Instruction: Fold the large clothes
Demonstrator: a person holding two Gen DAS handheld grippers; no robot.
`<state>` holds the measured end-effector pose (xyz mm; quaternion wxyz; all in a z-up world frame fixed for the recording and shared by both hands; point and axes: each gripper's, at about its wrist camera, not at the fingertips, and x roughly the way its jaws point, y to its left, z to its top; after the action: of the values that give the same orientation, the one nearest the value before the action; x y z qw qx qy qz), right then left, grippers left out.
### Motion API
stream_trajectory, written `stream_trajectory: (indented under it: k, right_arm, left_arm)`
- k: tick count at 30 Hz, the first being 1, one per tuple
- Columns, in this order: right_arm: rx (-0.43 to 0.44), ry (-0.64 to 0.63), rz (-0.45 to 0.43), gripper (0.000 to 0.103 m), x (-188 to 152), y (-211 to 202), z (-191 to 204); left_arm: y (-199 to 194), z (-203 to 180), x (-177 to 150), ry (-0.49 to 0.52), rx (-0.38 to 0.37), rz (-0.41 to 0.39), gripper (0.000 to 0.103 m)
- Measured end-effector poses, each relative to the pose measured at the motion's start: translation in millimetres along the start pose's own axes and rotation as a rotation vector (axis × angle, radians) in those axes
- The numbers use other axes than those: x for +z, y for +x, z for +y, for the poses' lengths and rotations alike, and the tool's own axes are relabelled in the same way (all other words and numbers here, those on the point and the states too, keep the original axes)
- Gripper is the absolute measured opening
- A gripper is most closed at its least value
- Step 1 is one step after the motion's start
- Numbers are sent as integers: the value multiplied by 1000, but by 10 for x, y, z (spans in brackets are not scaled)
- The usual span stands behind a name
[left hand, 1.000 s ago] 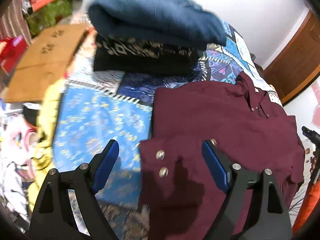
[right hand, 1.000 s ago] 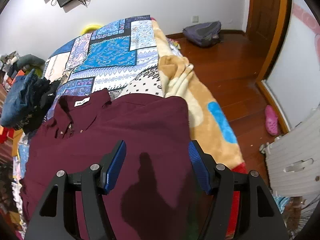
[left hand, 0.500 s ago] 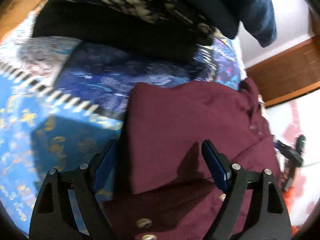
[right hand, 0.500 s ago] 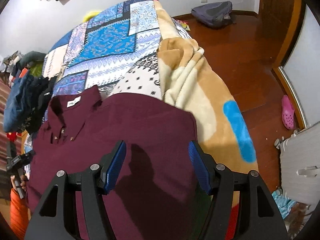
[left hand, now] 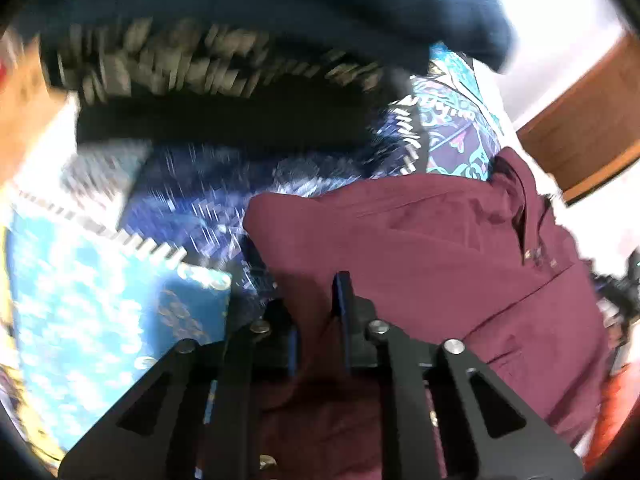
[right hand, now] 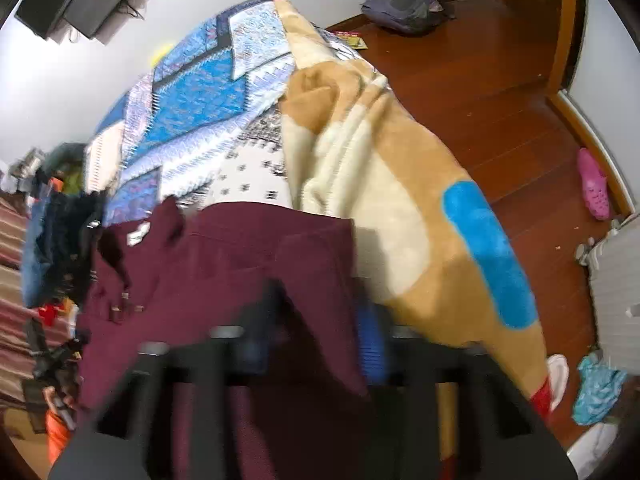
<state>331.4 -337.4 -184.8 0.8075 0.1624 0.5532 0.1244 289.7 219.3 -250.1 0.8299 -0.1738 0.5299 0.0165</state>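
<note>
A maroon button shirt point(left hand: 420, 248) lies spread on a patterned blue bedspread point(left hand: 80, 300), collar at the far right. My left gripper point(left hand: 318, 320) is shut on the shirt's left edge, with cloth pinched between the blue pads. In the right wrist view the same shirt point(right hand: 240, 264) shows its collar and label at the left. My right gripper point(right hand: 316, 332) has closed in on the shirt's right edge; the frame is blurred there, and cloth fills the space between the fingers.
A stack of folded dark clothes point(left hand: 240, 60) sits just beyond the shirt. A tan and cream blanket point(right hand: 380, 168) hangs over the bed's right side. Wooden floor point(right hand: 500, 80) with a grey bag and a pink shoe lies to the right.
Both grippers have moved down onto the shirt's side edges and gone from wide open to closed on the cloth. The left view has swung closer to the clothes stack.
</note>
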Motion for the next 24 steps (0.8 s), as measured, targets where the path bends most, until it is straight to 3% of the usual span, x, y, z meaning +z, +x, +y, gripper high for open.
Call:
stream_trajectory:
  k: [1, 4, 8, 17, 20, 24]
  right_arm:
    - [-9, -22, -10, 15, -5, -32, 56]
    - [-66, -101, -84, 10, -48, -255, 265]
    - [-30, -159, -185, 7, 28, -692, 477]
    - [-25, -288, -354, 7, 355, -1293, 960]
    - [-49, -276, -394, 7, 530, -1254, 965]
    - [-142, -262, -360, 7, 786, -839, 870]
  left_arm:
    - [-97, -125, -1, 48, 48, -28, 7]
    - [-395, -365, 2, 143, 126, -108, 3]
    - [-881, -724, 104, 245, 184, -237, 3]
    - [-1533, -1517, 605, 343, 128, -448, 2]
    - [-1435, -1565, 861, 341, 138, -454, 2]
    - [-917, -1512, 1199, 320, 192, -372, 2]
